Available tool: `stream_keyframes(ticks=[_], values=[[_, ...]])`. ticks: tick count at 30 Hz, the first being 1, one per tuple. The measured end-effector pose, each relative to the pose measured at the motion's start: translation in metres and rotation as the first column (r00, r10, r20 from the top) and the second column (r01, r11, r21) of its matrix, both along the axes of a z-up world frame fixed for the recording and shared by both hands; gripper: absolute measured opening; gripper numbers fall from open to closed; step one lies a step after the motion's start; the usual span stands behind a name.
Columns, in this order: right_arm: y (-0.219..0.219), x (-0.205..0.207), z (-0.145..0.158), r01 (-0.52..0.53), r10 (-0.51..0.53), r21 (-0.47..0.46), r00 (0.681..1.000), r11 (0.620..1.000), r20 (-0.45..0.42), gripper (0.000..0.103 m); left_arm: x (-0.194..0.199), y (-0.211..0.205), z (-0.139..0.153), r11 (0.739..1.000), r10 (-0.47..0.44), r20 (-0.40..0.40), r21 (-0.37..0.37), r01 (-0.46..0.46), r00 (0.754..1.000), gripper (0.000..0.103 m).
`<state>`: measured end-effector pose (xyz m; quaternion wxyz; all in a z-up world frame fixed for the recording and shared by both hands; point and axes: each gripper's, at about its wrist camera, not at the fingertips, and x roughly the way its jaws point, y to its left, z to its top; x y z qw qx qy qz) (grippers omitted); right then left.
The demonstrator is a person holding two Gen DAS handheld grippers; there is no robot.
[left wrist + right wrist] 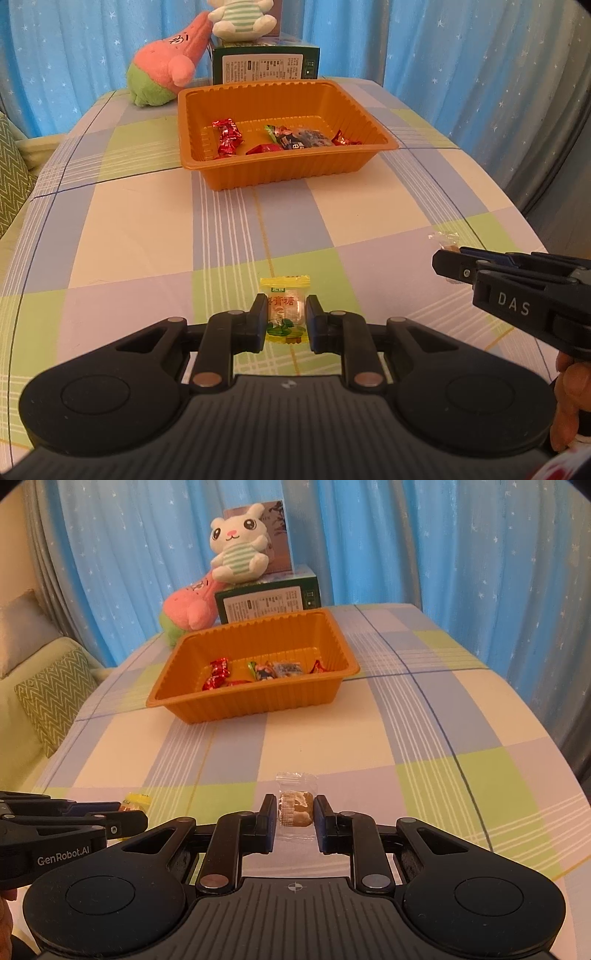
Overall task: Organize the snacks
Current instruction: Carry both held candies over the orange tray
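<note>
Nearest the left wrist camera, the left gripper (287, 320) pinched a yellow-wrapped candy (285, 314) by its sides, the wrapper's crimped yellow ends sticking out ahead of and behind the pads. Whether the candy rested on the checked tablecloth (147, 229) or hung just above it could not be told. Beside it, the right gripper (295, 814) was closed on a clear-wrapped snack (295, 805), a pale, crumbly-looking block inside loose transparent film.

Both wrappers looked slick and thin, so the likeliest trouble would be a slip: if either grip caught mostly film and not the solid piece inside, the sweet could twist or drop on the way across. The clear film seemed baggier than its contents, which made that grip look the less sure. The two grippers also sat near each other, so carrying both at once could bring them together.

Farther off, well apart from both grippers, stood the orange tray (369, 107) with ribbed walls, already holding several red foil candies (229, 136) and a darker printed packet (303, 138). Behind it were a pink plush (166, 62), a green box (264, 66) and a white rabbit toy (238, 550) sitting on the box, before blue curtains (443, 44).
</note>
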<state>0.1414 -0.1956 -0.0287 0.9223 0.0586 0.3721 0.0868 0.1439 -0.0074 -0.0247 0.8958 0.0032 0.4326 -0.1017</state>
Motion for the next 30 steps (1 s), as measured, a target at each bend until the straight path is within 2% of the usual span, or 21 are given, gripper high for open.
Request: stream_keyframes(ticks=[12,30], values=[[0.0,-0.01,0.022,-0.005,0.005,-0.01,1.0,1.0,0.027,0.022,-0.014,0.001,0.018,1.0,0.012,0.029,-0.011,-0.012,1.0,0.019],[0.001,-0.014,0.034,-0.007,0.008,-0.018,0.999,1.0,0.035,0.022,-0.018,0.003,0.035,1.0,0.016,0.055,-0.019,-0.015,0.998,0.019]])
